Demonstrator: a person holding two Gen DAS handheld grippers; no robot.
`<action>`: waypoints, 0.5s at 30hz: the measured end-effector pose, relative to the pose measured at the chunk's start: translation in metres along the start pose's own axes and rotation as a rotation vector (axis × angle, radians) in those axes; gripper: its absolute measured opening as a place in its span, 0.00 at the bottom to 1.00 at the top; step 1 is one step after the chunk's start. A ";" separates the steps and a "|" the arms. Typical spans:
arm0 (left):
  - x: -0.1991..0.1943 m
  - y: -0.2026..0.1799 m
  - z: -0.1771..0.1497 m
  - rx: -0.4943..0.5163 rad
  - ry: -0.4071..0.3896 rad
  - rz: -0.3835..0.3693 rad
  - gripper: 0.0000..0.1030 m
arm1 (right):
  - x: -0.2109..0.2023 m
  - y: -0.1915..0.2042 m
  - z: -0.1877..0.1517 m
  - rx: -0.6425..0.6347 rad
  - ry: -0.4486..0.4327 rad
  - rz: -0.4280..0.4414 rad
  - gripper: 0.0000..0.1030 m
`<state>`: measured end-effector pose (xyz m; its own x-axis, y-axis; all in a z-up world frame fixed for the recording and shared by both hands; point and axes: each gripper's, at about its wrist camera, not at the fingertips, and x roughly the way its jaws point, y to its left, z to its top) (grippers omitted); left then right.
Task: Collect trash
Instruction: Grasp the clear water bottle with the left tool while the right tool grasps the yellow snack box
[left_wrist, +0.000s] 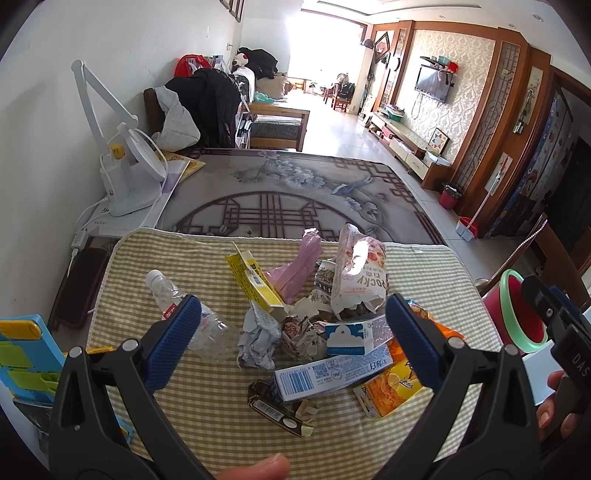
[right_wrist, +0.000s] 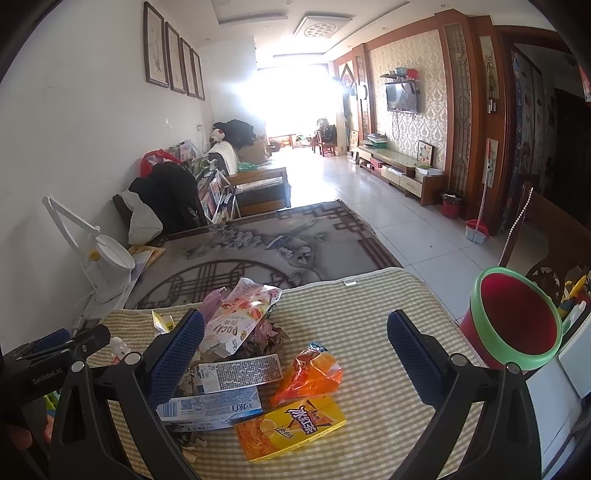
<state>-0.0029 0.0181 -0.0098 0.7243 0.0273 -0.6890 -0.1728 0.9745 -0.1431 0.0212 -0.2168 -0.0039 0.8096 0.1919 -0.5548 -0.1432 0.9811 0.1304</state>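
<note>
A heap of trash lies on a checked cloth (left_wrist: 207, 417): a clear plastic bottle (left_wrist: 184, 314), a yellow box (left_wrist: 255, 284), a pink wrapper (left_wrist: 299, 266), a Pocky bag (left_wrist: 360, 280), crumpled paper (left_wrist: 258, 339), a blue-white carton (left_wrist: 325, 376) and a yellow-orange drink carton (right_wrist: 291, 428) beside an orange wrapper (right_wrist: 314, 373). A red bin with a green rim (right_wrist: 517, 325) stands at the cloth's right. My left gripper (left_wrist: 291, 339) is open and empty above the heap. My right gripper (right_wrist: 295, 354) is open and empty above the orange wrapper.
A white desk lamp (left_wrist: 118, 173) and a dark phone (left_wrist: 77, 288) are at the left. Coloured plastic items (left_wrist: 22, 358) lie at the near left. A patterned table surface (left_wrist: 288, 192) stretches beyond the cloth. A wooden chair (right_wrist: 546, 251) stands behind the bin.
</note>
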 end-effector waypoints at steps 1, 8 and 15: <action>0.000 0.000 0.000 0.000 0.000 0.001 0.95 | 0.000 0.000 0.000 0.000 0.000 0.000 0.93; 0.011 0.016 0.000 -0.050 0.019 0.038 0.95 | 0.002 -0.001 0.001 0.000 0.004 -0.001 0.93; 0.046 0.075 -0.017 -0.254 0.068 0.185 0.95 | 0.008 -0.006 0.000 0.005 0.024 -0.005 0.93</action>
<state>0.0062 0.0889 -0.0641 0.6203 0.1760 -0.7644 -0.4652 0.8672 -0.1778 0.0279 -0.2209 -0.0093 0.7964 0.1881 -0.5749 -0.1367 0.9818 0.1318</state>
